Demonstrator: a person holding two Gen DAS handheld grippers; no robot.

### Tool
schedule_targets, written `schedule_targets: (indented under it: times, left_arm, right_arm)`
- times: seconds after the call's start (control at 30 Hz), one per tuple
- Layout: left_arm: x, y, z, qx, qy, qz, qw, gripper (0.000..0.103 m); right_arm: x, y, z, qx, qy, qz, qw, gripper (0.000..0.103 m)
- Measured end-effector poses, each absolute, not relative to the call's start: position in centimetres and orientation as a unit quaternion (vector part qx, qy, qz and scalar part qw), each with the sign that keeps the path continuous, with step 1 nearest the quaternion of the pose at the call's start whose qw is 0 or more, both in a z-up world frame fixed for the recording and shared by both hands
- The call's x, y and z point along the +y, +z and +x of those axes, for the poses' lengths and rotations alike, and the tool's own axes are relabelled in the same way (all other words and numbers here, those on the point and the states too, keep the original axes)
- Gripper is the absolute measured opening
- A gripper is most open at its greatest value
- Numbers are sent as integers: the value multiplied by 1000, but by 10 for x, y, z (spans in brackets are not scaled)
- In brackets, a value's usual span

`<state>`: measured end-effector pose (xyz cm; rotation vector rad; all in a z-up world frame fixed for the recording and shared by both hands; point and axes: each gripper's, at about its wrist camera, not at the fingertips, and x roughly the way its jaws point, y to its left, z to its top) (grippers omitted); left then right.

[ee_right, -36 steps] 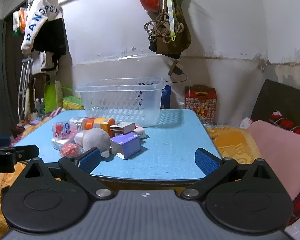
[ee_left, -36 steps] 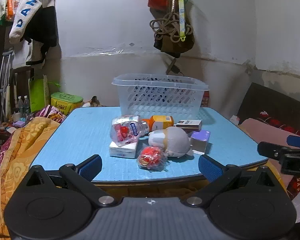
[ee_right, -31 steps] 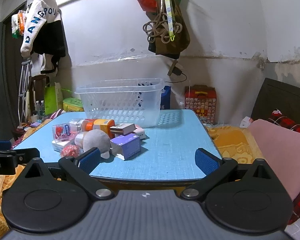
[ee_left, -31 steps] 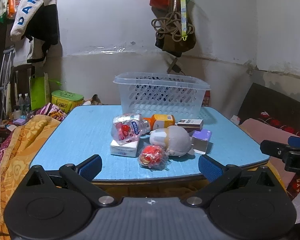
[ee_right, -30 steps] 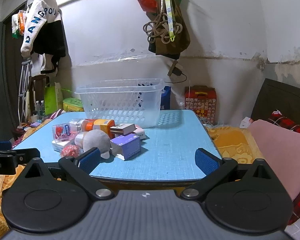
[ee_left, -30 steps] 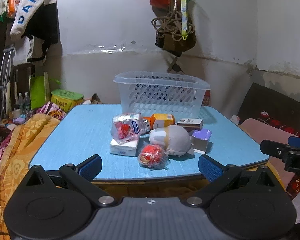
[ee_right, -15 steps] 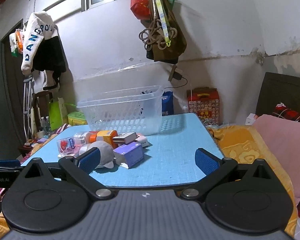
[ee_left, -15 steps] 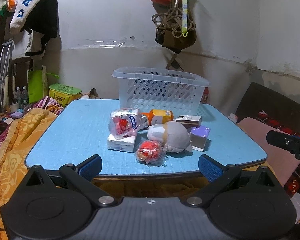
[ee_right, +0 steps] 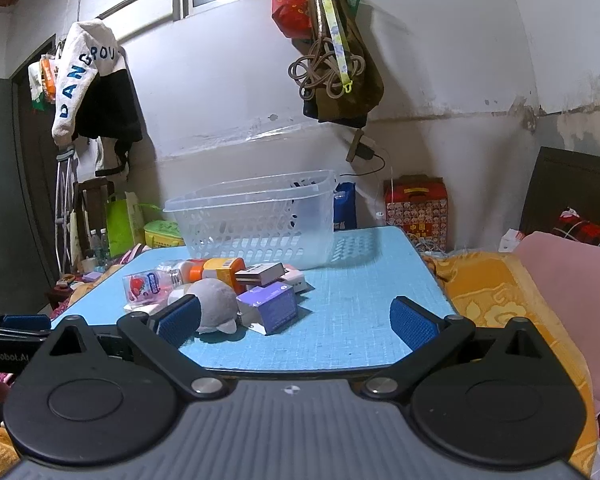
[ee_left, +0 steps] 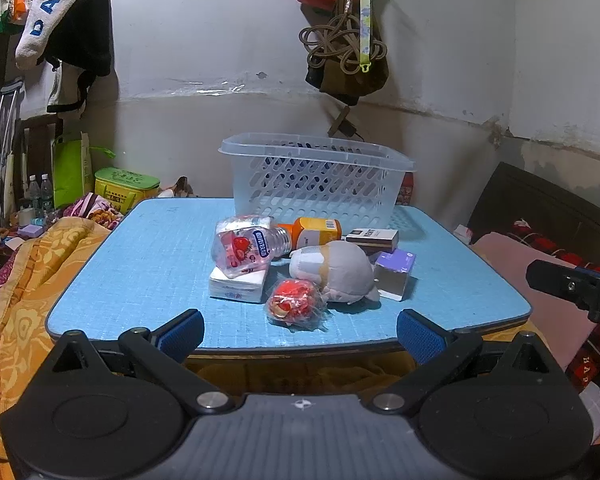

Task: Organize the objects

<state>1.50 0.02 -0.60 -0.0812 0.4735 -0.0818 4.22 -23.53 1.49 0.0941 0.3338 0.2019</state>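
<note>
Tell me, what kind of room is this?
Probably a bedroom at home: clothes hang on the wall, a bed's dark headboard stands on the right, and a small blue table holds a plush toy.

A translucent, perforated plastic basket [ee_left: 318,178] is being shown on a matt, finely textured table [ee_left: 152,264]; a soft cloth plush [ee_left: 334,270] and a glossy crinkled wrapper [ee_left: 294,306] are being seen.

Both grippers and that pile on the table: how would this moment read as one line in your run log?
left gripper: open, empty | right gripper: open, empty | pile: red packet, plush toy, purple box on blue table | basket: behind pile
</note>
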Motion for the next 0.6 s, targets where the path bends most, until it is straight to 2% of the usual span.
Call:
schedule_targets:
  times: [0.6]
  left_arm:
    - [4, -7, 16, 238, -41, -47, 969, 103]
  right_arm:
    - [-231, 14, 43, 174, 83, 30, 981, 103]
